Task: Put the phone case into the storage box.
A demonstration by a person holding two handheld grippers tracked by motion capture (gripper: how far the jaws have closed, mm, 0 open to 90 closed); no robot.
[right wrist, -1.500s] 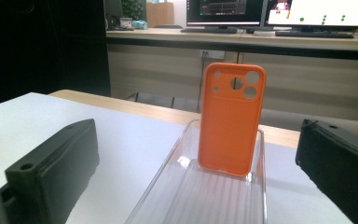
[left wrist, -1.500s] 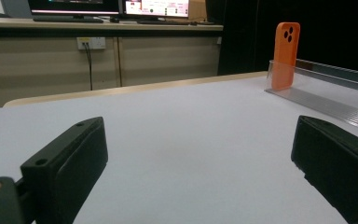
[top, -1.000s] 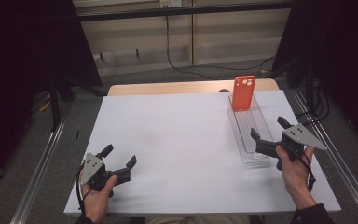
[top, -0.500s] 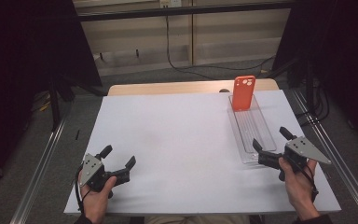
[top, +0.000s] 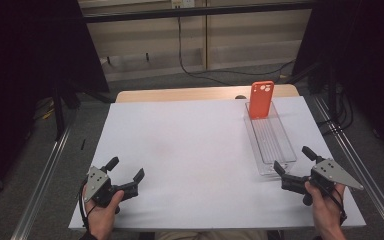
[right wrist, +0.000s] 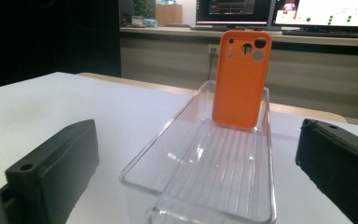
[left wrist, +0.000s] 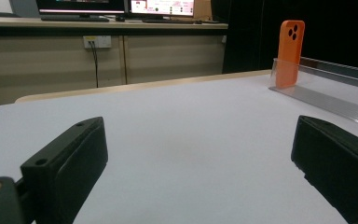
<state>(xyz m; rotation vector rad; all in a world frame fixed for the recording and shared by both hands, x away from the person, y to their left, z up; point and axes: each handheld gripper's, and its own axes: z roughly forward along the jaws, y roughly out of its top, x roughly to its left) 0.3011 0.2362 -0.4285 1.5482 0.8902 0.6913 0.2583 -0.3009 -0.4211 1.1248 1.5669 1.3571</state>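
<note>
Phone case is standing upright at the far end of the clear tray on the counter. Right tongs are hovering apart near the tray's near end; left tongs are idling apart. Likely the approach step; next calls for reaching forward.

A tray lay on the table's right side, running front to back. A phone case stood upright in its far end. The left gripper sat near the front left corner, the right gripper just before the tray.
</note>
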